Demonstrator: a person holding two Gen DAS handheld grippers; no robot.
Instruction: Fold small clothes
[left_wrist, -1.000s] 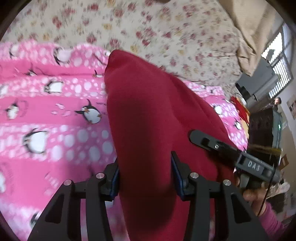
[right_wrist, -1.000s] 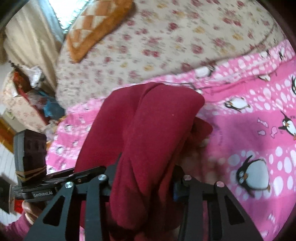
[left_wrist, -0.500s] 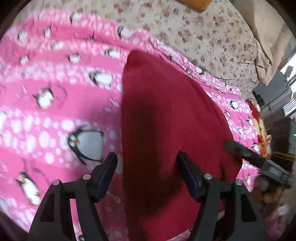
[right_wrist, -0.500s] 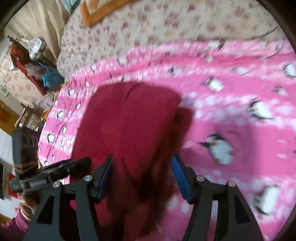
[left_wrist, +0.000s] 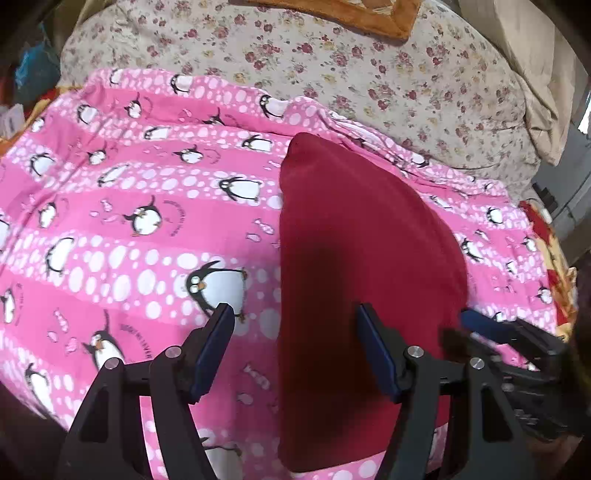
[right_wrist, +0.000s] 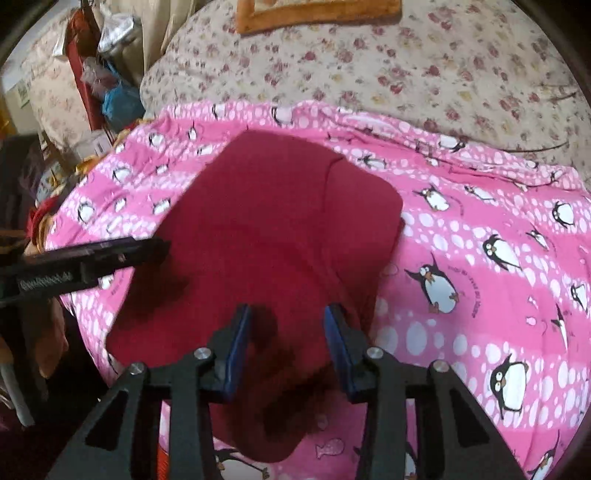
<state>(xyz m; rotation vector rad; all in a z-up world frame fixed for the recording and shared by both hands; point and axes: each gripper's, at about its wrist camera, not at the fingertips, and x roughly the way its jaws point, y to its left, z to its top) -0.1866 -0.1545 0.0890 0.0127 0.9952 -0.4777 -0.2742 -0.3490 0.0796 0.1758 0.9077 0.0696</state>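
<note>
A dark red garment (left_wrist: 354, 266) lies folded flat on the pink penguin blanket (left_wrist: 129, 229). In the left wrist view my left gripper (left_wrist: 295, 332) is open above the garment's left edge, holding nothing. The right gripper's fingers (left_wrist: 495, 328) show at the right edge of that view. In the right wrist view the garment (right_wrist: 266, 236) lies below my right gripper (right_wrist: 288, 325), which is open over its near end and empty. The left gripper's finger (right_wrist: 92, 258) reaches in from the left.
A floral bedspread (left_wrist: 369, 74) covers the bed behind the blanket, with an orange cushion (right_wrist: 317, 14) at the back. Clutter and bags (right_wrist: 110, 92) stand beside the bed on the left. The bed's near edge drops off below the garment.
Both grippers opened and let the red garment go. It dropped from hanging in the jaws to lying flat on the blanket, and both grippers drew back and up.
</note>
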